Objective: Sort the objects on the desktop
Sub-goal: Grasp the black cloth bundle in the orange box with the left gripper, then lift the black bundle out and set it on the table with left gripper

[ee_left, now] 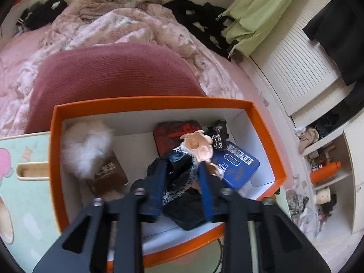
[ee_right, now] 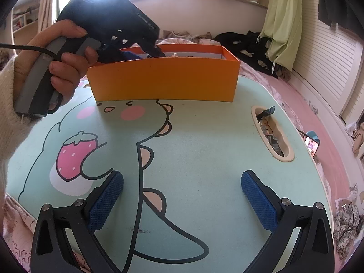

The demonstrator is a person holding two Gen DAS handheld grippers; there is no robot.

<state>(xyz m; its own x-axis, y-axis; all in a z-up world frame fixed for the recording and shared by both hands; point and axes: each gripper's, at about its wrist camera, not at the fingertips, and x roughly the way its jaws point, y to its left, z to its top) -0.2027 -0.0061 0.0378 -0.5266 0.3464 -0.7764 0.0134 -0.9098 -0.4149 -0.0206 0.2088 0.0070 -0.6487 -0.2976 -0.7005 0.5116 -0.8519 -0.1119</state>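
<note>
My left gripper (ee_left: 182, 173) reaches down into an orange box (ee_left: 52, 150) and is shut on a doll in a black lace dress (ee_left: 179, 168), its pale head (ee_left: 200, 145) sticking out past the fingers. The box also holds a white fluffy item (ee_left: 86, 147), a brown booklet (ee_left: 109, 173), a red-black pouch (ee_left: 173, 132), a blue tin (ee_left: 236, 166) and a small black box (ee_left: 219, 136). In the right wrist view, my right gripper (ee_right: 182, 195) is open and empty above the cartoon lap table (ee_right: 204, 136), in front of the orange box (ee_right: 163, 82). The left gripper (ee_right: 109, 20) dips into the box.
The lap table stands on a bed with a pink quilt (ee_left: 102, 29) and a dark pink pillow (ee_left: 113, 75). A slot in the table (ee_right: 270, 134) holds wrappers. A phone (ee_right: 311, 145) lies on the bed at the right. Shelves (ee_left: 327, 159) stand at the right.
</note>
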